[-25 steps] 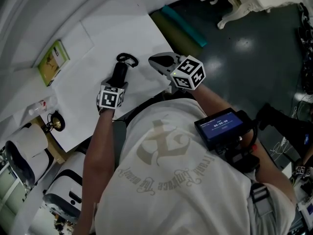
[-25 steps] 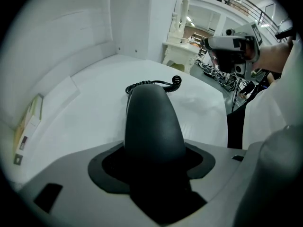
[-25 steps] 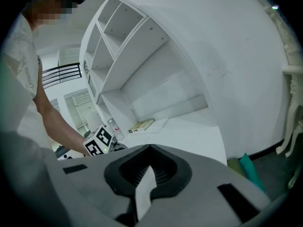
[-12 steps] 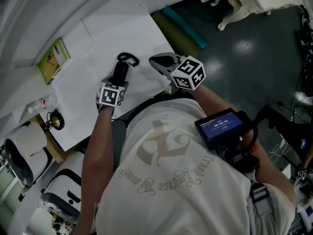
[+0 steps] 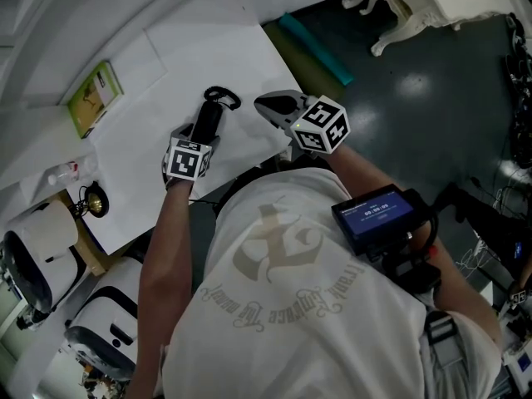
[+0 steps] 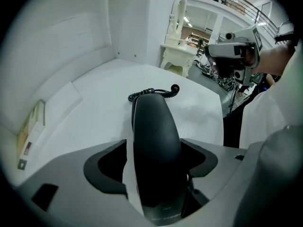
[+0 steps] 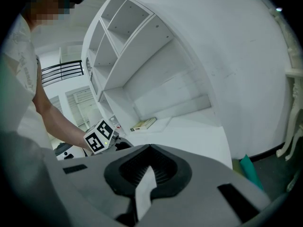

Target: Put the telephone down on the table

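Note:
A black telephone handset (image 5: pixel 207 121) lies lengthwise on the white table (image 5: pixel 158 73), its coiled cord (image 5: pixel 221 98) curling off the far end. My left gripper (image 5: pixel 203 135) straddles the near end of the handset (image 6: pixel 154 136). Its jaws are opening, with the handset still between them, and the pads stand a little off its sides. My right gripper (image 5: pixel 268 104) hovers at the table's right edge, shut and with nothing in it. In the right gripper view the right gripper (image 7: pixel 144 195) shows its pads together.
A green book (image 5: pixel 93 98) lies at the table's far left, near the wall. A small bottle (image 5: pixel 65 174) and a brass object (image 5: pixel 94 204) stand by the near-left corner. A teal roll (image 5: pixel 316 48) and white furniture legs (image 5: pixel 397 19) are on the dark floor to the right.
The handset and both grippers stay where they were. Only the head view has shifted slightly.

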Action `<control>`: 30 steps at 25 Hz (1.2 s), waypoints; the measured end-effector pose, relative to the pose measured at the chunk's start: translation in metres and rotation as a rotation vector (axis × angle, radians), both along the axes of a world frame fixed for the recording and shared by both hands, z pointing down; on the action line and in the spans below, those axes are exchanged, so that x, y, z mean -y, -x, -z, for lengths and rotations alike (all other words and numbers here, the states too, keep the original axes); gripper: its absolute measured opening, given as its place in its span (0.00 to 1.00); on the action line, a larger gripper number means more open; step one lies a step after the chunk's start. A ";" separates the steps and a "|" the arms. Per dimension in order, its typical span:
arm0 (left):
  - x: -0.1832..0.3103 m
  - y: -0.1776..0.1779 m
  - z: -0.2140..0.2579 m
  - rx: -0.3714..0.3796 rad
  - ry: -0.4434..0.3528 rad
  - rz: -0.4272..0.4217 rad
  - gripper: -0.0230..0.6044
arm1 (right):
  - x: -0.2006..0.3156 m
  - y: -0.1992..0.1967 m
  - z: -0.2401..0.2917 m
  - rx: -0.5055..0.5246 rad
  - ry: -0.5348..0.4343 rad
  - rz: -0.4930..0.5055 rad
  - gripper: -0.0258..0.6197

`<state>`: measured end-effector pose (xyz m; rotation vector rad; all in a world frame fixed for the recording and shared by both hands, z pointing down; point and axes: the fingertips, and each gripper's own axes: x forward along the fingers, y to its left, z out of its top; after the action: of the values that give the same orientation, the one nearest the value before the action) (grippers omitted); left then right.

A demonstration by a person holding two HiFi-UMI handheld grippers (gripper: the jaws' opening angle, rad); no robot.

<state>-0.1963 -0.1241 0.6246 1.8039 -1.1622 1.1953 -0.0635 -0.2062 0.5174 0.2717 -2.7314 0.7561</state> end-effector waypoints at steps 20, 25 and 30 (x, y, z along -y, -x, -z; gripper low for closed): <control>-0.034 0.012 0.090 -0.107 -0.328 0.090 0.60 | -0.034 0.048 0.034 -0.002 -0.088 0.080 0.06; -0.056 0.020 0.115 -0.182 -0.439 0.184 0.58 | -0.050 0.062 0.045 0.002 -0.118 0.125 0.06; -0.081 0.025 0.135 -0.200 -0.534 0.220 0.46 | -0.068 0.076 0.056 0.011 -0.146 0.170 0.06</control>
<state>-0.2209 -0.0431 0.4895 2.0468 -1.6145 0.5923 -0.1390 -0.1380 0.4618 0.0643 -2.7805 0.5154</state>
